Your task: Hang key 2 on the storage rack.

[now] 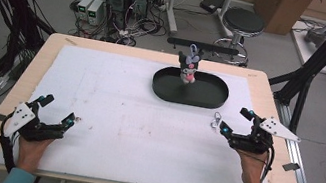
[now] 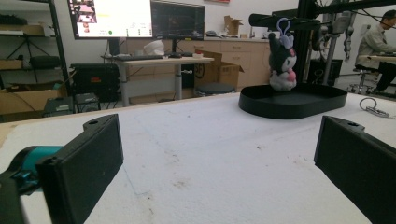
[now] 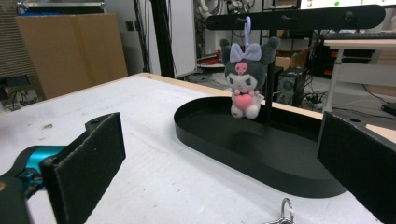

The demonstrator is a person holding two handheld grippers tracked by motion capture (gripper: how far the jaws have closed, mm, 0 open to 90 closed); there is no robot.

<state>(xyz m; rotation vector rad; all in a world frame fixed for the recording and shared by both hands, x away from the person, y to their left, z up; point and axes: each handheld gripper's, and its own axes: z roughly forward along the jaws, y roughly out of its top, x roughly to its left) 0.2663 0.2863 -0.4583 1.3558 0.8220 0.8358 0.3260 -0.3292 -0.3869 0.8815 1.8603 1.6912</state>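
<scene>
Item: small grey-and-black plush doll with a lilac bow and a pink heart, hung by its lilac loop from a black horizontal rail on a post, over a shallow black oval plastic tray at the far centre of the white foam-covered table. The doll dangles just above the tray floor, apart from it as far as the right gripper view lets one judge. Accessory: a small silver metal key ring with clasp, lying loose on the white sheet between the tray and the right gripper, just beside that gripper's near jaw tip. Progress, as judged: the doll is already on its rail and nothing is in hand; the key ring lies ungrasped and looks to be the item left to handle, a step not yet begun. Right gripper: low at the right side of the table, pointed toward tray and doll, jaws spread wide and empty. Left gripper: resting low at the near-left corner, well apart from tray and doll, jaws likewise wide apart with bare sheet between them. Each is held by a hand entering from the near edge.
</scene>
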